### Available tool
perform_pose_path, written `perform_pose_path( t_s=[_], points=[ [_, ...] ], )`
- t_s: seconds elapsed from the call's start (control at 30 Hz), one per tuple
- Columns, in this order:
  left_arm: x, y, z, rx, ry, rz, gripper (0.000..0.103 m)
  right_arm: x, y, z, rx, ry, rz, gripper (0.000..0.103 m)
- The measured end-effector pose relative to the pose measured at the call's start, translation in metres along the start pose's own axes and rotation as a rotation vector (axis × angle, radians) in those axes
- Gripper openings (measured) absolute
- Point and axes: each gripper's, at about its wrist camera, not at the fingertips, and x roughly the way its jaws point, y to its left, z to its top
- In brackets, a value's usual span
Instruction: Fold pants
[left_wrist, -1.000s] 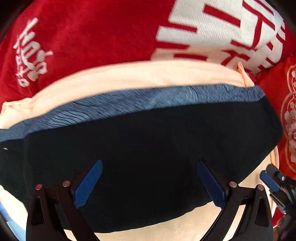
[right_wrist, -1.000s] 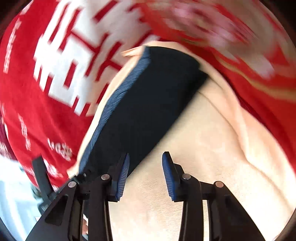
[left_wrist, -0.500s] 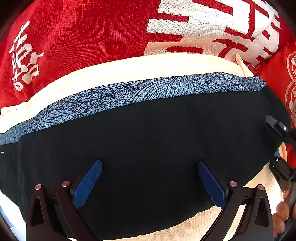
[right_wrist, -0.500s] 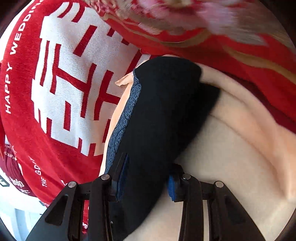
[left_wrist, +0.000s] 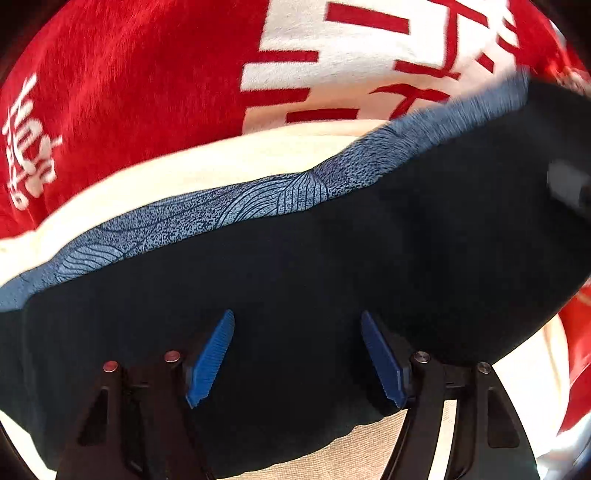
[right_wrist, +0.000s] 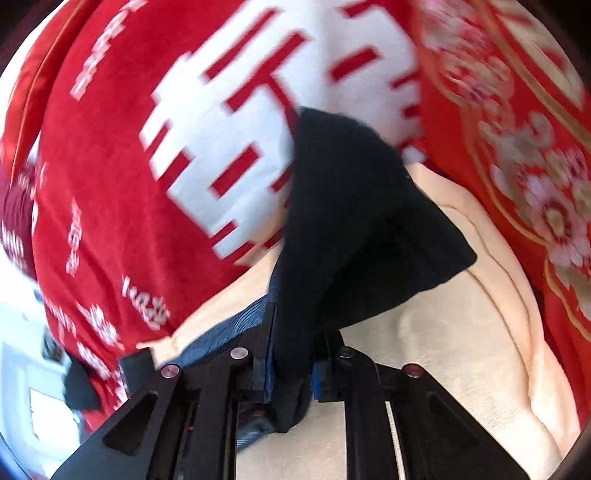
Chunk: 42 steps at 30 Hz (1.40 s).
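Pinching the dark pants (right_wrist: 354, 229), the right gripper (right_wrist: 290, 363) has its jaws clamped on a lifted fold. Left gripper (left_wrist: 297, 350) jaws hang apart over pants spread on the cream blanket (left_wrist: 192, 166), red cloth (left_wrist: 129, 81) at 12 o'clock.

Home bedroom, red wedding blanket (left_wrist: 155, 85), floral red quilt (right_wrist: 524, 155), cream bedding (right_wrist: 461, 350)

Left wrist view: looks forward and down along the left gripper (left_wrist: 297, 354), very close over the pants (left_wrist: 332, 295). Right wrist view: looks along the right gripper (right_wrist: 291, 365), equally close. Shared: pants, cream cloth (left_wrist: 184, 173), red blanket (right_wrist: 129, 184) toward 12 o'clock.
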Motion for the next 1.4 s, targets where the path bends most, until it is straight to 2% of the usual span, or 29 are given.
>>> perform_pose_path(
  t_s=[0.07, 0.3, 0.43, 0.57, 0.67, 0.7, 0.77, 0.87, 0.9, 0.97, 1.0, 1.03, 1.13, 1.23, 1.4],
  points=[
    [-0.001, 0.004, -0.001, -0.016, -0.002, -0.023, 0.072, -0.001, 0.019, -0.002, -0.073, 0.001, -0.016, 0.016],
    [-0.010, 0.015, -0.006, 0.023, -0.027, -0.086, 0.072, 0.007, 0.080, -0.016, -0.263, 0.025, -0.075, 0.016],
    [-0.026, 0.057, -0.006, -0.038, -0.018, -0.134, 0.073, 0.014, 0.115, -0.029, -0.372, 0.044, -0.117, 0.016],
    [-0.050, 0.132, -0.022, -0.123, -0.015, -0.061, 0.073, 0.031, 0.150, -0.048, -0.482, 0.073, -0.169, 0.016],
    [-0.062, 0.202, -0.039, -0.193, 0.011, 0.027, 0.074, 0.058, 0.176, -0.070, -0.552, 0.116, -0.214, 0.019],
    [-0.063, 0.220, -0.044, -0.203, 0.017, 0.054, 0.083, 0.070, 0.185, -0.080, -0.577, 0.134, -0.233, 0.021],
    [-0.067, 0.246, -0.054, -0.221, 0.027, 0.102, 0.085, 0.094, 0.199, -0.104, -0.620, 0.177, -0.263, 0.025],
    [-0.071, 0.284, -0.063, -0.234, 0.034, 0.129, 0.085, 0.135, 0.213, -0.149, -0.706, 0.258, -0.334, 0.029],
    [-0.071, 0.293, -0.065, -0.237, 0.035, 0.128, 0.085, 0.146, 0.217, -0.166, -0.753, 0.271, -0.383, 0.032],
    [-0.074, 0.303, -0.067, -0.247, 0.037, 0.116, 0.085, 0.158, 0.226, -0.193, -0.849, 0.268, -0.460, 0.047],
    [-0.074, 0.308, -0.069, -0.253, 0.039, 0.101, 0.085, 0.159, 0.232, -0.200, -0.874, 0.266, -0.465, 0.059],
    [-0.075, 0.312, -0.069, -0.257, 0.043, 0.085, 0.085, 0.157, 0.237, -0.207, -0.894, 0.266, -0.458, 0.065],
    [-0.083, 0.308, -0.065, -0.257, 0.047, 0.026, 0.085, 0.143, 0.249, -0.220, -0.947, 0.278, -0.439, 0.066],
    [-0.098, 0.296, -0.056, -0.221, 0.041, -0.112, 0.085, 0.114, 0.242, -0.205, -0.824, 0.303, -0.338, 0.066],
    [-0.106, 0.260, -0.032, -0.129, 0.078, -0.377, 0.085, 0.081, 0.207, -0.172, -0.607, 0.308, -0.309, 0.066]
  ],
)
